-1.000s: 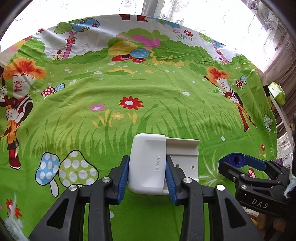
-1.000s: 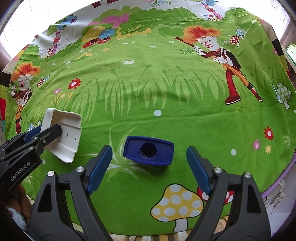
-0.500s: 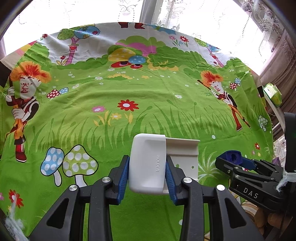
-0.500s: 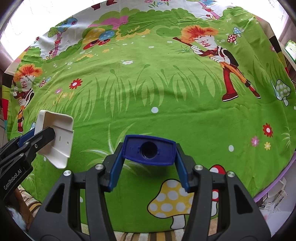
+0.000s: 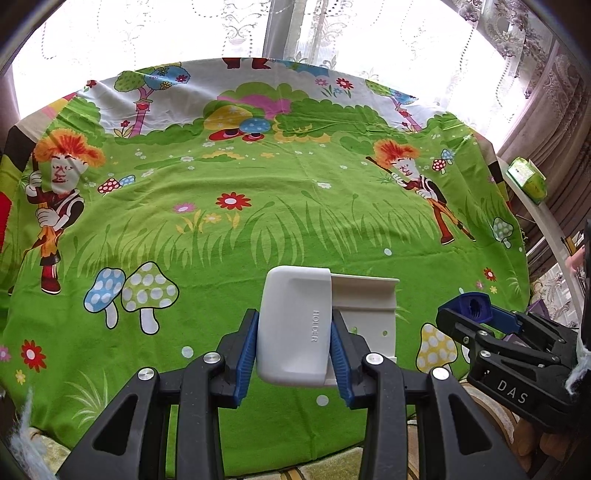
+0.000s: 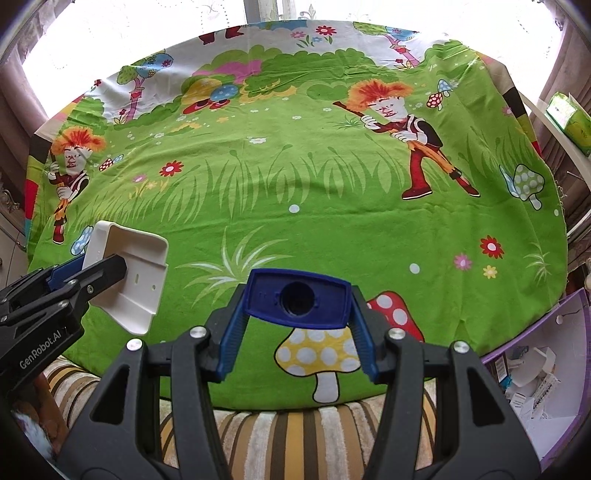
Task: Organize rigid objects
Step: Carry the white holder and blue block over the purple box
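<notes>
Two grippers, one object each, above the cartoon-print cloth (image 5: 295,229).
Left gripper (image 5: 293,349) clenches one white holder (image 5: 293,332), its back plate half hidden; right gripper (image 6: 297,326), just closed, clamps one blue block (image 6: 297,302).

Each camera sits just behind its own claw, looking steeply down along the fingers at the cartoon cloth (image 5: 295,221) close below. Both views share that cloth, the window (image 5: 288,29) beyond, and each other's claw at the side.

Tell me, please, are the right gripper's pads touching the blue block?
Touching: in the right wrist view both pads of the right gripper press the blue block's ends.
</notes>
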Action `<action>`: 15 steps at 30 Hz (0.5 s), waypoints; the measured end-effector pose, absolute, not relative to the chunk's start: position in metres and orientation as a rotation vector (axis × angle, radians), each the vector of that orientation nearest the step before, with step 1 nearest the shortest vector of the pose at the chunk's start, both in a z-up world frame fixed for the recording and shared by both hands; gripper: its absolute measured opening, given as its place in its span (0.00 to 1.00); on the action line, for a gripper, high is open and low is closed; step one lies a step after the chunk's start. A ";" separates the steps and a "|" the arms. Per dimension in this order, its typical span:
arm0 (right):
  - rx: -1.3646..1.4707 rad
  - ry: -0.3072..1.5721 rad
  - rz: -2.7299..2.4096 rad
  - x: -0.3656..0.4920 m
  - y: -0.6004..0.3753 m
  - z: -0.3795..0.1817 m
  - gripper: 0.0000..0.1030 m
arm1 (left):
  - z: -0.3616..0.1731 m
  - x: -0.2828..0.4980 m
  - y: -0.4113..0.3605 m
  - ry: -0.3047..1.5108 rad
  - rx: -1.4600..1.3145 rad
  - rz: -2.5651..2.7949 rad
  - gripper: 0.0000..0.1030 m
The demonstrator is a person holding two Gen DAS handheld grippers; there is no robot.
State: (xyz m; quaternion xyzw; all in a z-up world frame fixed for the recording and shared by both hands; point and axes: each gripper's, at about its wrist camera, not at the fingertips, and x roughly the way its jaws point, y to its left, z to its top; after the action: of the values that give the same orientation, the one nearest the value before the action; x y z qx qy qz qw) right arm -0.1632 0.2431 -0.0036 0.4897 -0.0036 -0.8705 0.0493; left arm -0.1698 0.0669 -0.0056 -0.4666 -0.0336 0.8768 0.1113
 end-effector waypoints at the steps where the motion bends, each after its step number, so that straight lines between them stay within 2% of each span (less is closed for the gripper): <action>1: 1.486 -0.014 -2.654 -0.160 0.245 -0.002 0.54 | -0.004 -0.167 0.069 -0.097 -1.368 2.572 0.37; 15: 1.426 -0.044 -2.690 -0.111 0.278 0.020 0.54 | 0.011 -0.127 0.106 -0.075 -1.332 2.514 0.37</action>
State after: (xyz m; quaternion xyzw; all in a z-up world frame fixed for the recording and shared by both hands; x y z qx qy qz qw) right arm -0.1111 0.2779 0.0199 0.4677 -0.0145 -0.8825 0.0482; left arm -0.1268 0.1059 0.0110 -0.4629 -0.0259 0.8737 0.1475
